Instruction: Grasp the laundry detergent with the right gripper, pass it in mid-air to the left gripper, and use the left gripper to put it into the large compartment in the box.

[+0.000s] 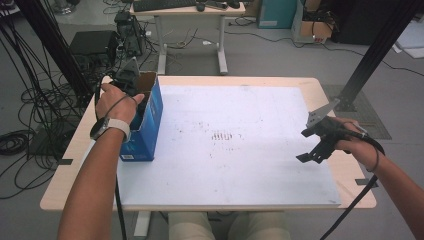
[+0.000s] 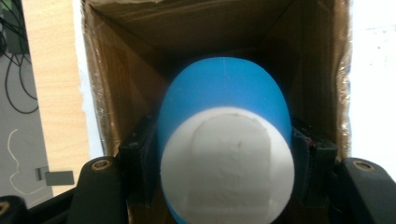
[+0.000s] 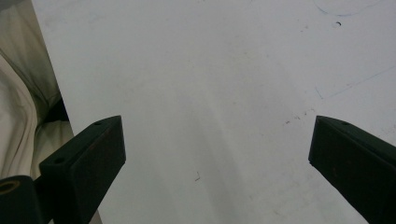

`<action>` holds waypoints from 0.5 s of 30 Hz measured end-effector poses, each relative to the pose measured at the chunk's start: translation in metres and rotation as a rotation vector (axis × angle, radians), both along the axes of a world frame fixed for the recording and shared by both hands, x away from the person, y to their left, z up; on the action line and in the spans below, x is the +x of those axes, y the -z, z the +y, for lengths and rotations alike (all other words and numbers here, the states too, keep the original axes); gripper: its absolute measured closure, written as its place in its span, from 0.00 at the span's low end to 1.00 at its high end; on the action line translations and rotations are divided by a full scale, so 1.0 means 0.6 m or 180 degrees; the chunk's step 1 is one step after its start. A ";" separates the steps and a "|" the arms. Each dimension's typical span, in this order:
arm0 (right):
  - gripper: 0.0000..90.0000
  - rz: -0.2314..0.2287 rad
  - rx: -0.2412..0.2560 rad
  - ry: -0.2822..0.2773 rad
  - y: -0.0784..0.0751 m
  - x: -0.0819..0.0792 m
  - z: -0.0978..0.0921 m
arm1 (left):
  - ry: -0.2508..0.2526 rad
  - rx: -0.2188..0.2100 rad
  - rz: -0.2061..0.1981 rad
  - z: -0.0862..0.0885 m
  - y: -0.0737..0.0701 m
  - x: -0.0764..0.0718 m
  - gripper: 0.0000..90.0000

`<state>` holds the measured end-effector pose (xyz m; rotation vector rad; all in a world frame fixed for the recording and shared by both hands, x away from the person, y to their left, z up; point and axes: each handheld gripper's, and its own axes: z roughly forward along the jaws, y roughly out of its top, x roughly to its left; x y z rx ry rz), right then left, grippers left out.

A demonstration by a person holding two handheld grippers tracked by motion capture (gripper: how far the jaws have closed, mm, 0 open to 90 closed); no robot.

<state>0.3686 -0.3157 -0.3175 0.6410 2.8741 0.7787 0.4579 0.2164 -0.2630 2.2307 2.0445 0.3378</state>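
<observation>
Two hand-held grippers work at a light wooden table (image 1: 70, 150) covered by a large white board (image 1: 235, 145), seen from above the seated person. Beyond the table, the floor holds tangled cables and a second desk.

At the board's left edge stands a tall blue cardboard box (image 1: 145, 127), open at the top, its brown inner walls visible. The person's left hand (image 1: 116, 102), with a watch on the wrist, holds the left gripper (image 2: 226, 154) pointed down into the box's mouth. In the left gripper view, its two black jaws are clamped on a blue cup (image 2: 224, 102), one jaw pressing each side. The cup's white base (image 2: 229, 163) faces the camera and its far end points down the box, so the cup sits at the opening with the cardboard walls close around it.

Far to the right, the right gripper (image 1: 315, 145) hangs above the board's right edge, tilted down. The right gripper view shows its jaws spread wide apart over bare white board, holding nothing.

The step in hand looks like moving the cup through the box's opening. To do it well, the left gripper should likely keep its squeeze even and travel straight along the box's length, holding the cup centred so it does not scrape or catch the walls. The box stands unsupported and may tip, so the free gripper could steady it.
</observation>
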 end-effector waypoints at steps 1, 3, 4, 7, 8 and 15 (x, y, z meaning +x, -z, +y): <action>0.04 0.0001 0.0000 0.0001 0.000 0.000 0.000 | -0.0003 -0.0004 -0.0017 0.000 0.000 0.000 0.42; 0.04 -0.0001 -0.0008 0.0001 0.000 0.000 -0.001 | 0.0023 0.0005 0.0001 -0.001 0.000 0.000 0.42; 0.04 0.0008 -0.0002 0.0026 0.000 0.000 -0.001 | 0.0018 0.0010 0.0010 -0.002 0.000 0.000 0.42; 0.04 0.0000 -0.0004 0.0023 -0.001 0.000 -0.001 | 0.0026 0.0015 -0.0005 -0.003 0.001 0.001 0.42; 0.04 0.0012 0.0010 0.0037 -0.001 0.000 0.000 | 0.0025 0.0018 -0.0004 -0.003 0.001 0.001 0.42; 0.04 -0.0006 0.0006 0.0010 0.000 0.001 0.000 | 0.0019 0.0009 0.0006 -0.002 0.001 0.001 0.42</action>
